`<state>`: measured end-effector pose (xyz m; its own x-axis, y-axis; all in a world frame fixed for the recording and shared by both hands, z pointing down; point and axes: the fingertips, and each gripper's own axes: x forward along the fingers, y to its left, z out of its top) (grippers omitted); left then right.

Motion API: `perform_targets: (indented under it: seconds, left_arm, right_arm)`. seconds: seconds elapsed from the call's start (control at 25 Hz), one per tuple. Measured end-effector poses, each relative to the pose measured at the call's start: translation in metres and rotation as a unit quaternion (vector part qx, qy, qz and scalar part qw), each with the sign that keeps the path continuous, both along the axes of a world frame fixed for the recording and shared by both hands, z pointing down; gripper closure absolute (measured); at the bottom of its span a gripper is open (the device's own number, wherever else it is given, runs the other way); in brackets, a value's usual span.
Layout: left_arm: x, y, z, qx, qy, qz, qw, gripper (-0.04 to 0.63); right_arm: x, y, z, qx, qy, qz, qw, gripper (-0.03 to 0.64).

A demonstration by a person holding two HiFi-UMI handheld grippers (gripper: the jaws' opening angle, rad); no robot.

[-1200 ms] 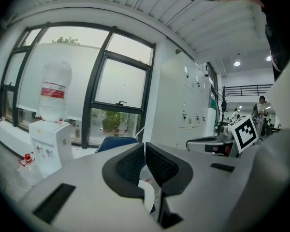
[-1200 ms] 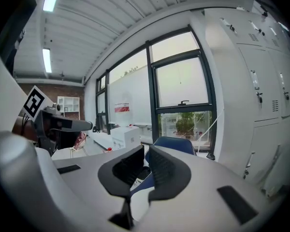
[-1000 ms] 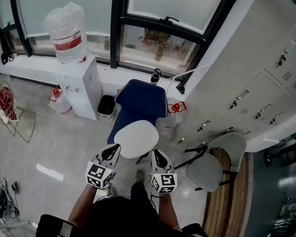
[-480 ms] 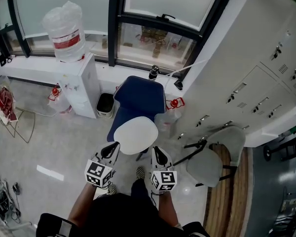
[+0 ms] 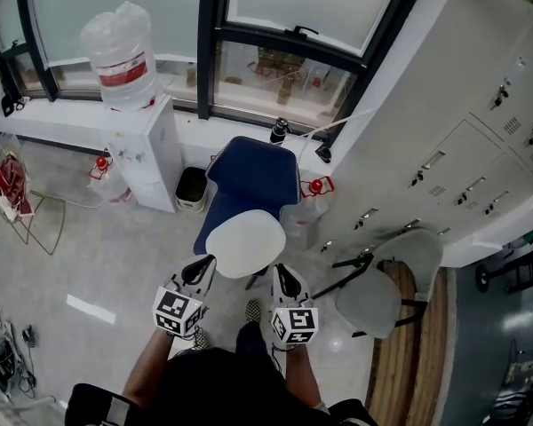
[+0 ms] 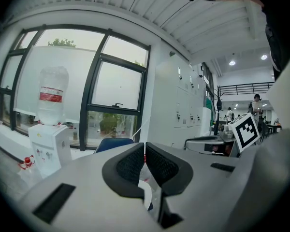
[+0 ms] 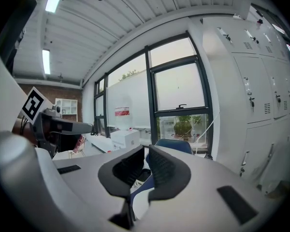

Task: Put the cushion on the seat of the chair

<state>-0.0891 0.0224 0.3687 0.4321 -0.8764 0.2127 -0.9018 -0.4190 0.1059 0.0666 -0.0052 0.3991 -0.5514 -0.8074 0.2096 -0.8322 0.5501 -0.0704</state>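
A white oval cushion (image 5: 245,244) hangs above the front of the blue chair's seat (image 5: 213,223), below its blue backrest (image 5: 254,177). My left gripper (image 5: 204,265) is shut on the cushion's near left edge. My right gripper (image 5: 280,274) is shut on its near right edge. In the left gripper view the left gripper (image 6: 144,161) has its jaws almost together, with a strip of the white cushion (image 6: 146,195) low between them and the blue chair (image 6: 113,143) beyond. The right gripper (image 7: 146,164) looks the same in the right gripper view, with the cushion (image 7: 139,212) below and the chair (image 7: 176,146) ahead.
A white water dispenser (image 5: 147,155) with a large bottle (image 5: 118,56) stands left of the chair, a black bin (image 5: 191,190) between them. Grey lockers (image 5: 466,140) line the right wall. A grey chair (image 5: 384,296) stands at the right. The window sill runs behind.
Both grippers and the cushion keep their places. Only the head view has shifted slightly.
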Motion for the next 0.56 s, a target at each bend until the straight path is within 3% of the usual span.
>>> perform_targets:
  seconds: [0.56]
  left_arm:
    - [0.008,0.0006,0.004,-0.004,0.0,0.003,1.0,0.571]
  right_arm:
    - [0.0066,0.003,0.0045,-0.006,-0.003,-0.001,1.0,0.565]
